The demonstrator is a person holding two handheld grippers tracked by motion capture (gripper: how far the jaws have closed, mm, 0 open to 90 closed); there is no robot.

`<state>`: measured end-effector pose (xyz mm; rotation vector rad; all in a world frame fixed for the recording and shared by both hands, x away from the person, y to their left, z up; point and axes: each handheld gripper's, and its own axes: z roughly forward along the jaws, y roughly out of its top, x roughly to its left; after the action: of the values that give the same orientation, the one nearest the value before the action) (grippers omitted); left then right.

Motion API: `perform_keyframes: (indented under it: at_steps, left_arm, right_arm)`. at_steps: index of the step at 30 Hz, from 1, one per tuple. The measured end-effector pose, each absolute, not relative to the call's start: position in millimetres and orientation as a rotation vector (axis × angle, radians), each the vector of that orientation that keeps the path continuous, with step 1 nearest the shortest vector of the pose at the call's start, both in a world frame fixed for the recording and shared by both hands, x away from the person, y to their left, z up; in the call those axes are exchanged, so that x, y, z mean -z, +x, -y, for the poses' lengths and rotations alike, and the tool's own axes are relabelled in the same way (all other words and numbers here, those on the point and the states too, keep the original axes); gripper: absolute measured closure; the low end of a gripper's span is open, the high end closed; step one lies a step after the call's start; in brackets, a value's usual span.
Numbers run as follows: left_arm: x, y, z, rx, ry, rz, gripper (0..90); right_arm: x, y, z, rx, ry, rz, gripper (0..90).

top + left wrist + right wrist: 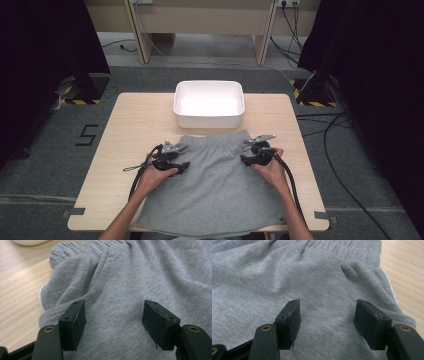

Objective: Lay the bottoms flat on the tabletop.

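Now we hover our 2 grippers over the grey shorts, which lie flat on the near half of the table, waistband far, hem at the near edge. Left gripper by the left side seam, jaws apart, nothing pinched; right gripper by the right seam, likewise apart. The white bin sits just beyond the waistband; bare wood flanks both sides.

left claw: jaws apart over grey shorts | ribbed waistband ahead | table beside
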<state>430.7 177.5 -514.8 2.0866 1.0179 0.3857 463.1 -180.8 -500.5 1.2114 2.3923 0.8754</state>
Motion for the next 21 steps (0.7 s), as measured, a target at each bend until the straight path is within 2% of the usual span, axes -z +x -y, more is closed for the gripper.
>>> perform_keyframes:
  at_steps: [21]
  left_arm:
    - [514,440,-196,-0.354,2.079,-1.031,35.5]
  right_arm:
    - [502,464,165,-0.889,1.221,-2.381,37.0]
